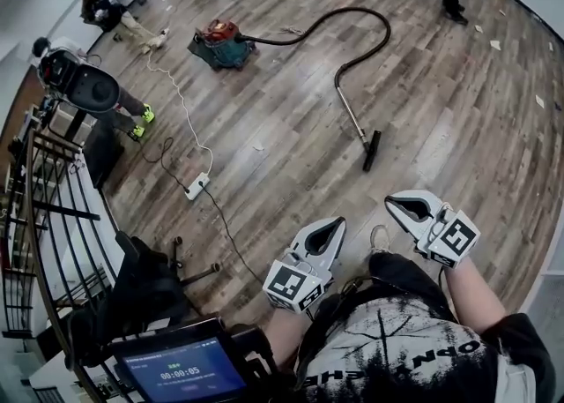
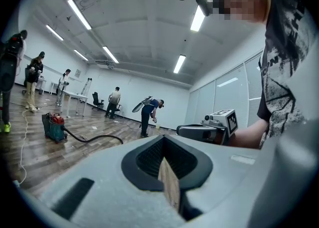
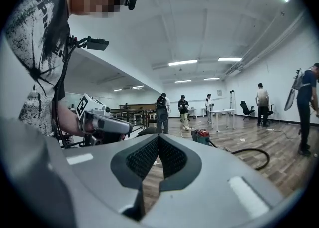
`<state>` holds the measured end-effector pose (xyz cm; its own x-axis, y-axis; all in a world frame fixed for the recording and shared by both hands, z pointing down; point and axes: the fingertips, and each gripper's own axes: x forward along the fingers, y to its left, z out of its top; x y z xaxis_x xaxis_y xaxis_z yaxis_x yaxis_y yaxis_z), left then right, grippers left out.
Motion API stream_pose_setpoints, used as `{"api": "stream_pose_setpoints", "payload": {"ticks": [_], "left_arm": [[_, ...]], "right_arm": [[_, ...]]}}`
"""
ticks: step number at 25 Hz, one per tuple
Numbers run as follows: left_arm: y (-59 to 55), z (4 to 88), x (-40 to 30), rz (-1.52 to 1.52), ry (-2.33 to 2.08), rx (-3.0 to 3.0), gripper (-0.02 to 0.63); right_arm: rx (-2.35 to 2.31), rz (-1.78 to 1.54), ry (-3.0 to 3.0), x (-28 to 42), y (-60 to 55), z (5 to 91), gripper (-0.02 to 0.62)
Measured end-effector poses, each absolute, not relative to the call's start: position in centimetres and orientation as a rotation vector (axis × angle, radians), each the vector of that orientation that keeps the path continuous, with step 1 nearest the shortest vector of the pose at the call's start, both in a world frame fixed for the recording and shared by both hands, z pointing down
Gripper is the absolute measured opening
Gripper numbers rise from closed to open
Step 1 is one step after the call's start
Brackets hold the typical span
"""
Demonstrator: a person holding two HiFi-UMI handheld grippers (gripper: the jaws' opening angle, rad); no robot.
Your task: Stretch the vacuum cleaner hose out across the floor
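The red and teal vacuum cleaner [image 1: 224,42] stands on the wooden floor at the far left. Its black hose [image 1: 370,18] loops right and bends back to a metal wand ending in a black floor nozzle [image 1: 372,151]. My left gripper [image 1: 330,232] and right gripper [image 1: 402,205] hover close to my body, well short of the nozzle, both shut and holding nothing. The left gripper view has its shut jaws [image 2: 167,168] low in front, with the vacuum [image 2: 54,126] and hose [image 2: 94,138] beyond. In the right gripper view the shut jaws [image 3: 154,164] sit before the vacuum [image 3: 202,134] and hose [image 3: 253,154].
A white power strip [image 1: 196,186] with its cord lies on the floor to the left. A black railing [image 1: 40,216] and a dark chair base [image 1: 159,273] are at the near left. Several people stand around the room's edges. Paper scraps dot the floor.
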<state>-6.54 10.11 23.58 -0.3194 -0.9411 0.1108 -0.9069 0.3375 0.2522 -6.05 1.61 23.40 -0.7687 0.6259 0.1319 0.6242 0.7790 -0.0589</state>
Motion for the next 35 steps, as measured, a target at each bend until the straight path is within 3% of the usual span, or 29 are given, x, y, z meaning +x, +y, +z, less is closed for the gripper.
{"api": "stream_pose_setpoints", "payload": {"ticks": [9, 18, 26, 35], "left_arm": [[0.4, 21.4, -16.8, -0.191, -2.441, 1.611, 0.000], [-4.8, 20.6, -21.0, -0.152, -2.449, 1.577, 0.000], [-4.4, 21.9, -23.6, -0.137, -2.442, 1.591, 0.000], [-1.9, 23.5, -37.0, -0.173, -2.355, 1.688, 0.000]], "right_arm": [[-1.104, -0.057, -2.808, -14.8, -7.9, 22.6, 0.006], [-1.129, -0.010, -2.809, -19.7, -13.6, 22.1, 0.006], [-1.187, -0.090, -2.830, -23.2, -12.1, 22.7, 0.006], [-1.021, -0.065, -2.819, -35.6, -9.5, 23.8, 0.006]]}}
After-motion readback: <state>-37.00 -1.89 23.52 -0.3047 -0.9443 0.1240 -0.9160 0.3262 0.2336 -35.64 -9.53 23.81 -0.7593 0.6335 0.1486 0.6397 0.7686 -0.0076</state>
